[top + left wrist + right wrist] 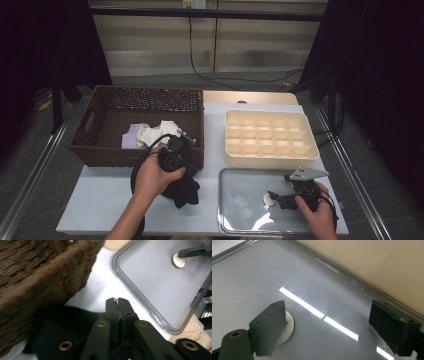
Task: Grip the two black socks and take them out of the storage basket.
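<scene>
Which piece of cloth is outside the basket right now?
The black cloth, lying on the table against the wicker basket's front wall, pinched in the left gripper. The white cloth and the lilac cloth lie inside the basket.

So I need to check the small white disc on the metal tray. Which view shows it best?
The left gripper view: the white disc lies whole on the tray, a jaw tip of the right gripper just over its edge. The right gripper view has it half behind a jaw; the high view shows it tiny.

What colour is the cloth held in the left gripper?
Black; the cloth shows best in the high view, hanging from the left gripper.
</scene>
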